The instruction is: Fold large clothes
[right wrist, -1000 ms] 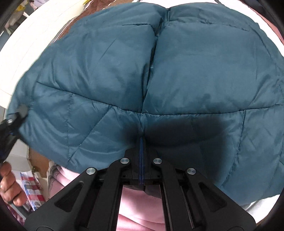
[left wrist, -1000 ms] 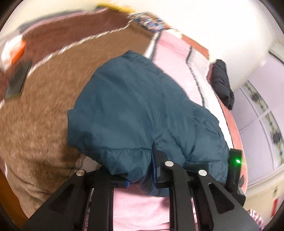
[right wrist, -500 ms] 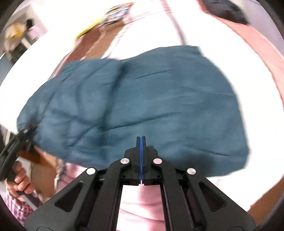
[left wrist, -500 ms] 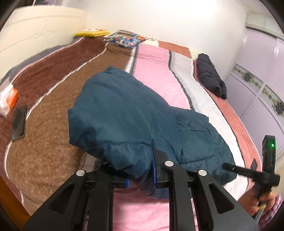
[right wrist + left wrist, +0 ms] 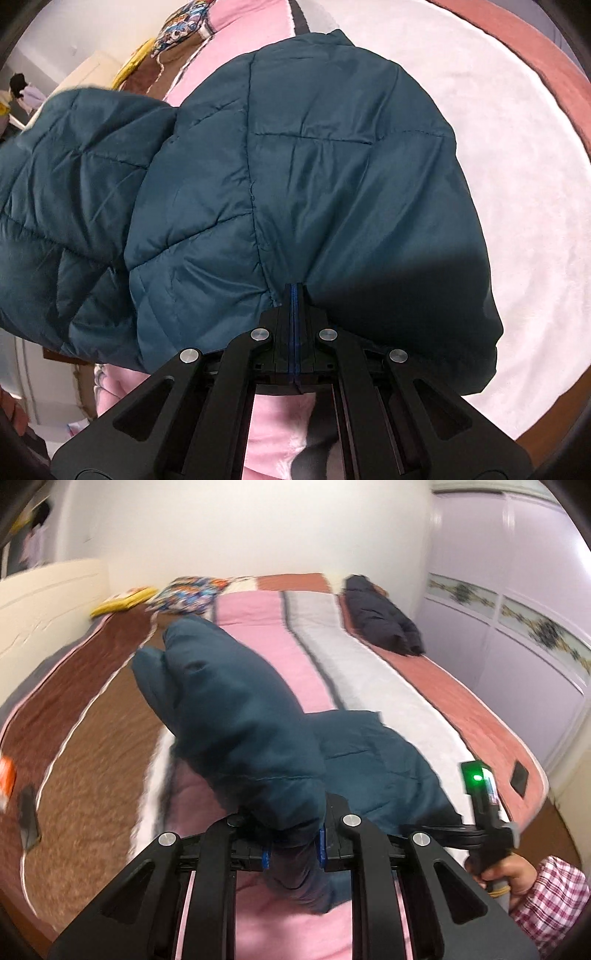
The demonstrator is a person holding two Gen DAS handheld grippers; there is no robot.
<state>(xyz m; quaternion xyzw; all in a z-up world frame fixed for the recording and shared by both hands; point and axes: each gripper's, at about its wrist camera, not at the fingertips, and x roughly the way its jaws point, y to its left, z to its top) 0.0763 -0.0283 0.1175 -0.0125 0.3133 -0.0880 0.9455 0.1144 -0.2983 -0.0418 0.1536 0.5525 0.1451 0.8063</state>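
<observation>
A teal quilted puffer jacket (image 5: 236, 716) lies on the striped bed (image 5: 369, 672). My left gripper (image 5: 293, 843) is shut on the jacket's cuffed edge and holds that part up, so a sleeve-like fold rises towards the camera. In the right wrist view the jacket (image 5: 295, 166) fills most of the frame. My right gripper (image 5: 294, 295) has its jaws pressed together at the jacket's near hem; whether cloth is pinched between them is not clear. The right gripper also shows in the left wrist view (image 5: 436, 827), held by a hand at the lower right.
A dark folded garment (image 5: 384, 624) lies at the far right of the bed. A patterned pillow (image 5: 188, 594) and a yellow item (image 5: 122, 600) sit at the headboard end. A phone (image 5: 27, 818) lies on the brown stripe at left. A lilac wardrobe (image 5: 517, 627) stands at right.
The right gripper pulled back off the jacket half a second ago and now sits at its near hem again. The left gripper lifted its held fold higher and swung right.
</observation>
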